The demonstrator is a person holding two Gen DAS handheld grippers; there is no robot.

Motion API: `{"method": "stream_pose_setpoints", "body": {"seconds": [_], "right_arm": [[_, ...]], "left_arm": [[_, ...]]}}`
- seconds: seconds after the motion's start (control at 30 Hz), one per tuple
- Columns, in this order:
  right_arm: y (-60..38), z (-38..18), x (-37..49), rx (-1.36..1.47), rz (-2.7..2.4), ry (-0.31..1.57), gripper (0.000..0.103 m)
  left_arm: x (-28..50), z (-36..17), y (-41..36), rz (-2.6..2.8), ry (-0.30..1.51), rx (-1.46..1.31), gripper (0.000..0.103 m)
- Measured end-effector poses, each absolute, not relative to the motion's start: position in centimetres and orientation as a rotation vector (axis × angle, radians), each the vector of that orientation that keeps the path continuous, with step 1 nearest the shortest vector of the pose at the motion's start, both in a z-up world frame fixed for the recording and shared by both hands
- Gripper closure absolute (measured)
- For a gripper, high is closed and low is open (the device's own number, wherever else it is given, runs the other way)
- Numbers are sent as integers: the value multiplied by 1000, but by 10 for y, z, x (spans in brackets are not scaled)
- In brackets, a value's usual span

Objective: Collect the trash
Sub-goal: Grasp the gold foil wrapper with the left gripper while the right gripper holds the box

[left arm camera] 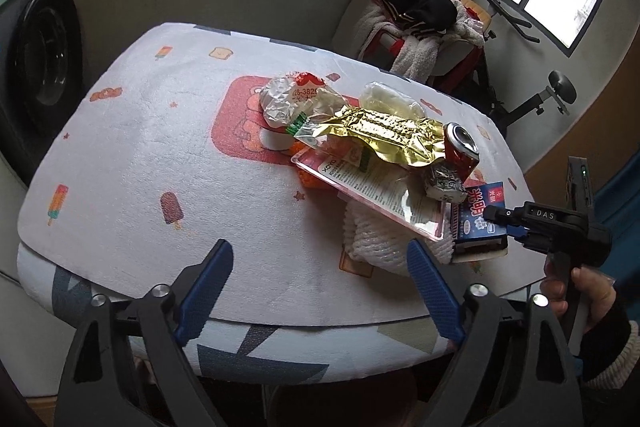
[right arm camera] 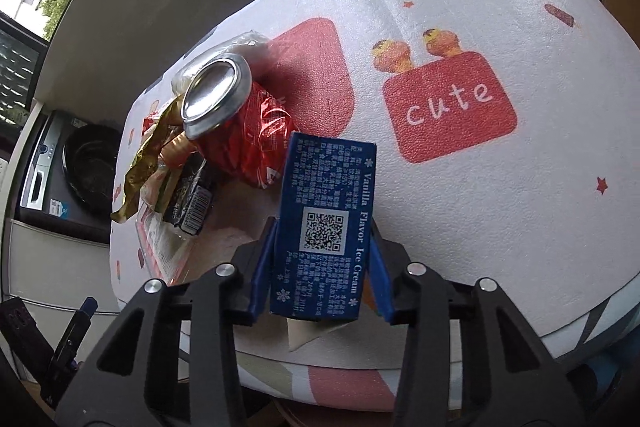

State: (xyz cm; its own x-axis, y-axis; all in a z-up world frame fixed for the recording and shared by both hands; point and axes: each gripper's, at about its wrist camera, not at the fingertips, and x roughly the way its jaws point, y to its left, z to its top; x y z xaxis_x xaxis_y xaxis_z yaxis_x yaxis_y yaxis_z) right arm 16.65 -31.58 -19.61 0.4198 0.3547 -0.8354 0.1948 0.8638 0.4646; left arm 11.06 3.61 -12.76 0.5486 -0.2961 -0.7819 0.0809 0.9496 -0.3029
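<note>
A pile of trash lies on the table: a blue ice cream box [left arm camera: 482, 217], a crushed red can [left arm camera: 462, 151], a gold foil wrapper [left arm camera: 384, 135], a pink clear tray [left arm camera: 372, 195], white foam netting [left arm camera: 384, 239] and a crumpled white wrapper [left arm camera: 296, 99]. My right gripper [right arm camera: 322, 239] is shut on the blue ice cream box [right arm camera: 326, 223] at the table's near right edge; it also shows in the left wrist view [left arm camera: 494, 227]. The red can [right arm camera: 240, 119] lies just left of the box. My left gripper [left arm camera: 320, 267] is open and empty above the table's front edge.
The table [left arm camera: 140, 147] has a white printed cloth. A chair heaped with clothes [left arm camera: 420, 23] stands behind it. A washing machine [left arm camera: 40, 55] is at the left. An exercise machine [left arm camera: 552, 95] stands at the right by the window.
</note>
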Motion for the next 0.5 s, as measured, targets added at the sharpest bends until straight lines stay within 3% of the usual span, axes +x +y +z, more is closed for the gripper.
{"method": "stream_pose_setpoints", "body": {"seconds": [0.07, 0.1, 0.5], "right_arm": [[-316, -186, 159, 517, 112, 1112, 61], [-316, -181, 155, 504, 115, 1093, 61], [-340, -159, 130, 414, 61, 999, 61]], "left_arm": [[121, -131, 36, -237, 1003, -278, 45], [127, -131, 37, -237, 1010, -294, 46], [218, -162, 32, -271, 1115, -802, 47]]}}
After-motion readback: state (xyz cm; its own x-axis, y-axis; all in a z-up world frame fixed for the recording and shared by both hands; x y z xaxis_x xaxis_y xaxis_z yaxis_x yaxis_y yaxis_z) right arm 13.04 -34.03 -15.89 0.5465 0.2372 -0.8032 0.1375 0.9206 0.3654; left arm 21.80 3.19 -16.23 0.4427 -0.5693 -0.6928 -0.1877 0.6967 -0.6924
